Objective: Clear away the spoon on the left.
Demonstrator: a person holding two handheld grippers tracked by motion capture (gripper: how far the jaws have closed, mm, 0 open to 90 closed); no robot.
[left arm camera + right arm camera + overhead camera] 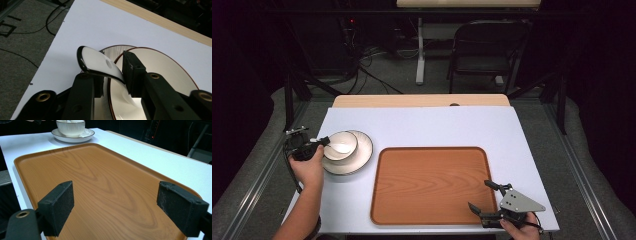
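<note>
Left gripper [113, 75] clamped on spoon [100, 63] handle; spoon in bowl [340, 145] on plate [362, 155], left side of worktop [422, 125]. Right gripper [115, 207] wide, empty, over tray [100, 185]. Step, I judged: grasping spoon. Next: lift straight, keep bowl steady.

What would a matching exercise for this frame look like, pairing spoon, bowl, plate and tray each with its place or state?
Things:
1. spoon
2. bowl
3. plate
4. tray

Places or states:
A. lies bare on the white table cover, wood-grained
B. stands on the plate
C. lies under the bowl, on the table's left part
D. handle sits between the left gripper's jaws, its other end in the bowl

Pairs: 1-D, 2-B, 3-C, 4-A
</note>
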